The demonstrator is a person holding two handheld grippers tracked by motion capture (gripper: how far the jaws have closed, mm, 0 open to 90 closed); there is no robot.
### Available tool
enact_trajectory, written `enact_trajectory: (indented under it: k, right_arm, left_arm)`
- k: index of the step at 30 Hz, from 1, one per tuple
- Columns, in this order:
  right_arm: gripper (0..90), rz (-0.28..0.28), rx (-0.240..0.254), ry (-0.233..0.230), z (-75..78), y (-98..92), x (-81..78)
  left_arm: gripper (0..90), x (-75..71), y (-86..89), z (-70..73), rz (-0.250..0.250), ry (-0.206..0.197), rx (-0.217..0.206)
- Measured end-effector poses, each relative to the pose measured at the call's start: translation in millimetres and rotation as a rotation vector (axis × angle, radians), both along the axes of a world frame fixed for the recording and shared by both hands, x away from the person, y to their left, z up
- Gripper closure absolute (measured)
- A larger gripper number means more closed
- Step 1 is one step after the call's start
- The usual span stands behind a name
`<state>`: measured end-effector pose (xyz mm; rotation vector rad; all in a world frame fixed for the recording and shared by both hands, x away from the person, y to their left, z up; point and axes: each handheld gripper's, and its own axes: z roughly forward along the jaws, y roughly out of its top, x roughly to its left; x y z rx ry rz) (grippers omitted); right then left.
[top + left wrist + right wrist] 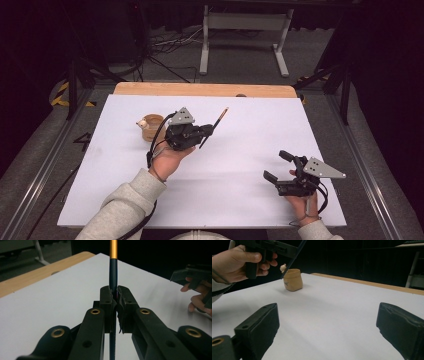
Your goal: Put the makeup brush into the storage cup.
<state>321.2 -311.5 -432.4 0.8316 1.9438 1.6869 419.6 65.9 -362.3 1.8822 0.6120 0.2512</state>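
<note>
A thin dark brush (pixel 215 127) with an orange band near its far end is held off the white table by my left gripper (pixel 209 130), whose jaws are shut on its shaft. In the left gripper view the brush (pixel 113 272) stands straight up between the closed pads (pixel 106 296) of the left gripper (pixel 113 293). A small tan wooden cup (pixel 151 129) sits just left of that hand. At the lower right my right gripper (pixel 278 166) rests low over the table, open and holding nothing. In the right gripper view the right gripper (pixel 329 325) has its jaws wide apart, with the cup (pixel 292 280) farther off.
A white sheet (pixel 235 165) covers the table, with a wooden edge (pixel 205 90) along the far side. A small pale round figure (pixel 142 122) sits at the cup's rim. Beyond the table stand a grey frame (pixel 245 22) and loose cables on the floor.
</note>
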Motion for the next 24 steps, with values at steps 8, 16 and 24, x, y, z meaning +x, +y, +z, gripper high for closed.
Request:
enact_trajectory:
  k: [8, 16, 24]
  right_arm:
    - [4.9, 0.000, 0.002, 0.001, 0.1, -0.2, -0.2]
    - [4.9, 0.003, 0.003, -0.001, 0.1, 0.3, -0.1]
    - [4.9, 0.004, 0.001, -0.001, -0.1, 0.6, 0.0]
  left_arm:
    - [83.3, -0.9, 12.2, -1.0, 0.011, -0.065, -0.076]
    - [83.3, 0.1, 24.4, 0.5, 0.026, -0.102, -0.145]
    - [83.2, 6.1, 36.9, 4.2, 0.059, -0.118, -0.194]
